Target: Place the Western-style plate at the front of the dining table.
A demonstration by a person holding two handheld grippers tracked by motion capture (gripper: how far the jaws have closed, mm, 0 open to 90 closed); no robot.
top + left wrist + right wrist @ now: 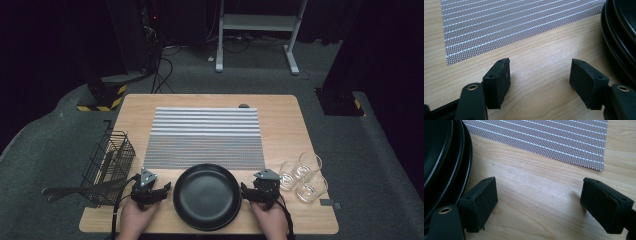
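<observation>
Plates [207, 196], black and stacked, sat on the wooden table [285, 130] between both grippers. The left gripper [161, 192] and right gripper [245, 192] each stood spread, jaws pinching nothing, just beside the rims.

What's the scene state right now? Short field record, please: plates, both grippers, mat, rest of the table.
plates: stack of black plates at the near edge of the wooden table, centred between the grippers
left gripper: open, nothing between the jaws, just left of the stack
right gripper: open, nothing between the jaws, just right of the stack
mat: grey striped mat flat behind the plates, nothing on it
basket: black wire basket at the left edge, dark utensils in it
glasses: three clear glasses at the right
</observation>
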